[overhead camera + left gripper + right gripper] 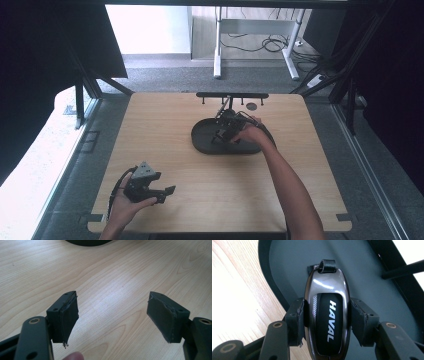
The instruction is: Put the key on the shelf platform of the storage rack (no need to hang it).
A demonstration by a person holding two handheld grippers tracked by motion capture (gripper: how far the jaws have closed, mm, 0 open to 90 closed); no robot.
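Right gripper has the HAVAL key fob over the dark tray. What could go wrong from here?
1. The key fob is glossy and rounded, pinched only at its two sides by the right gripper; it might slip or twist out.
2. It hangs near the tray rim in the right gripper view; released there, it could land on the rim or the table.
3. A thin black rod stands close by; the fob's strap loop might snag it.

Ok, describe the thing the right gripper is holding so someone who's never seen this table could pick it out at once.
On the wooden table, find the dark oval tray near the far middle. Above it, the right gripper is shut on a key fob. It is a glossy dark oval with HAVAL in white letters and a small black strap loop on top.
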